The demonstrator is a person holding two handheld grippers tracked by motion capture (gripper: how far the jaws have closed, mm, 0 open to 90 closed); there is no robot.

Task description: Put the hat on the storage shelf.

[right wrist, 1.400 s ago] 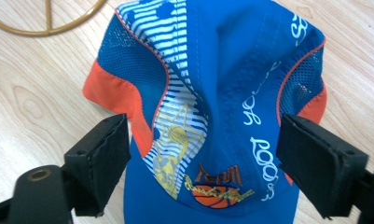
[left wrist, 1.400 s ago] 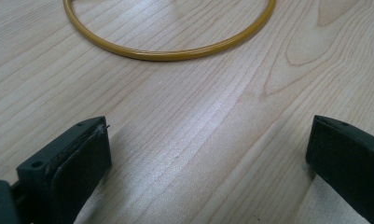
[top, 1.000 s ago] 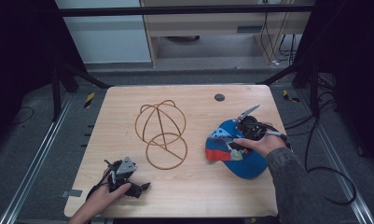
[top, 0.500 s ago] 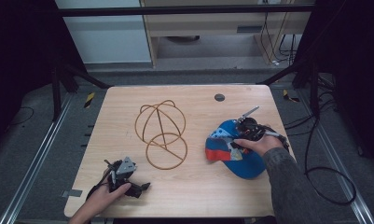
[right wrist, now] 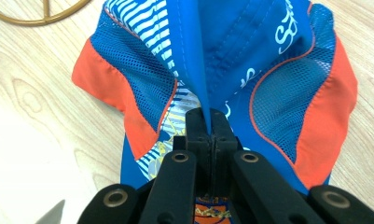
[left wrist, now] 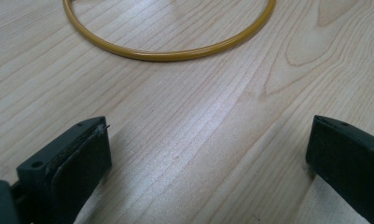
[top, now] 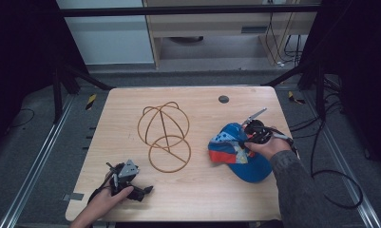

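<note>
The blue and orange mesh cap point(top: 235, 149) is lying on the wooden table point(top: 202, 199), well to the right of the gold wire hat stand point(top: 165, 135), which is serving as the landmark here. The right gripper point(right wrist: 208, 122) is pinching a fold of the cap's blue fabric; its jaws have just been closing and are now clenching tight on the cloth, on the side of the cap away from the stand. The left gripper point(top: 131, 183) is resting on the table just below and to the left of the stand's round base ring point(left wrist: 170, 49), its jaws standing wide apart and grasping nothing.
</note>
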